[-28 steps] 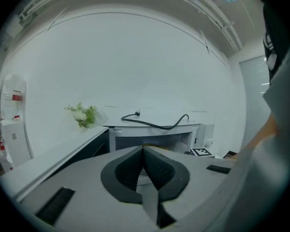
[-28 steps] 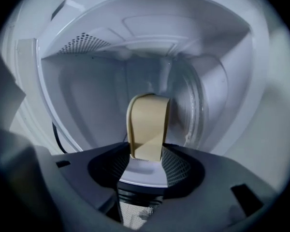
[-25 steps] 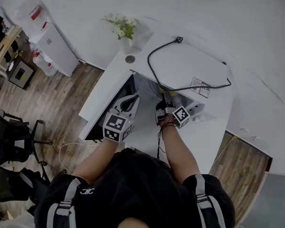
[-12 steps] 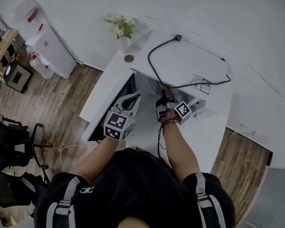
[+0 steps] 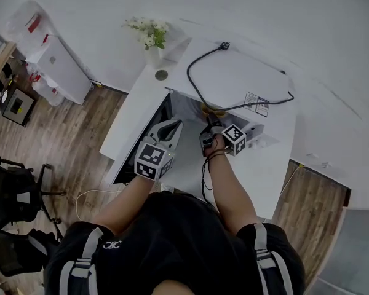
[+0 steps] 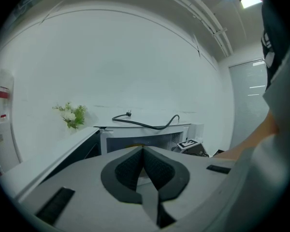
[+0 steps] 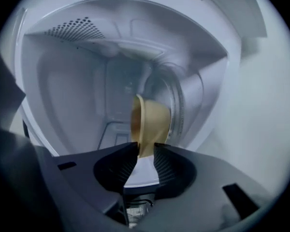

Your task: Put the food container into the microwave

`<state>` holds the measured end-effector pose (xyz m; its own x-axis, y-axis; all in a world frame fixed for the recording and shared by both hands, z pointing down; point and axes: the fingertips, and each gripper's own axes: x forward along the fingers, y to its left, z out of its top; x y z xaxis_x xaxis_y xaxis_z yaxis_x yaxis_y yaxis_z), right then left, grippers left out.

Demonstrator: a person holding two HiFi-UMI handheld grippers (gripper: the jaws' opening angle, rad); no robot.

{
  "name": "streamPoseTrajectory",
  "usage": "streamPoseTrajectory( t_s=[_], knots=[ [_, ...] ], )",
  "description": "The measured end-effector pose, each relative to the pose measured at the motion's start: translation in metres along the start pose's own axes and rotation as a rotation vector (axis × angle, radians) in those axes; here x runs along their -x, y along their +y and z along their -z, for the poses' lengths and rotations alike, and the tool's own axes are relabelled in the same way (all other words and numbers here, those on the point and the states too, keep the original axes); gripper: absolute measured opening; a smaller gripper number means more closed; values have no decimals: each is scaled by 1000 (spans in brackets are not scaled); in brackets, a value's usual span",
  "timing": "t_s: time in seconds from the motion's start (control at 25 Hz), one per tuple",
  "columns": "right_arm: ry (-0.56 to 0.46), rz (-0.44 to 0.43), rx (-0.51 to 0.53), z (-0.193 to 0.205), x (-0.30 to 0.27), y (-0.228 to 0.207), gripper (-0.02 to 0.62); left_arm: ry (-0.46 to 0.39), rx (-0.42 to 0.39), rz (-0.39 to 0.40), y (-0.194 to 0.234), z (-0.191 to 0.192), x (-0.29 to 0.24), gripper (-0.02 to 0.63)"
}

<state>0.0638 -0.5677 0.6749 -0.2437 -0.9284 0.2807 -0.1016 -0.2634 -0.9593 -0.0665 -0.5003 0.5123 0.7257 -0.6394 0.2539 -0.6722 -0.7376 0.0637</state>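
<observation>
A tan food container (image 7: 152,122) is pinched by its rim in my right gripper (image 7: 144,151), which is shut on it. It hangs tilted on its side inside the mouth of the white microwave (image 7: 77,91), in front of the round glass plate (image 7: 180,105). From the head view, the right gripper (image 5: 210,126) reaches into the opening under the microwave (image 5: 240,78) top, and a sliver of the container (image 5: 210,109) shows. My left gripper (image 5: 171,129) is shut and holds nothing, beside the open dark door (image 5: 141,141). In its own view the left gripper (image 6: 143,151) faces the microwave (image 6: 135,140).
A black power cable (image 5: 200,94) loops over the microwave top. A vase of white flowers (image 5: 149,39) and a small round disc (image 5: 161,75) stand at the white table's (image 5: 264,177) far left corner. Wooden floor, a white cabinet (image 5: 55,66) and office chairs lie to the left.
My right gripper has pushed a little further into the microwave with the container. The left gripper has stayed about where it was, beside the open door.
</observation>
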Motion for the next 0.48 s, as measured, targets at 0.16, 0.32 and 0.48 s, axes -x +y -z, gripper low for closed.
streamPoseTrajectory(
  t_s=[0.16,0.32,0.48],
  knots=[
    [10,52,67,1,2,7,69,-10,7,13,-2,-1,-4,-6],
    [0,20,93,1,10,16,28,-20,14,26,-3,-2,-8,-6],
    [-44,-41,137,-5,25,25,21,-21,30,40,-6,-2,-12,-6]
  ],
)
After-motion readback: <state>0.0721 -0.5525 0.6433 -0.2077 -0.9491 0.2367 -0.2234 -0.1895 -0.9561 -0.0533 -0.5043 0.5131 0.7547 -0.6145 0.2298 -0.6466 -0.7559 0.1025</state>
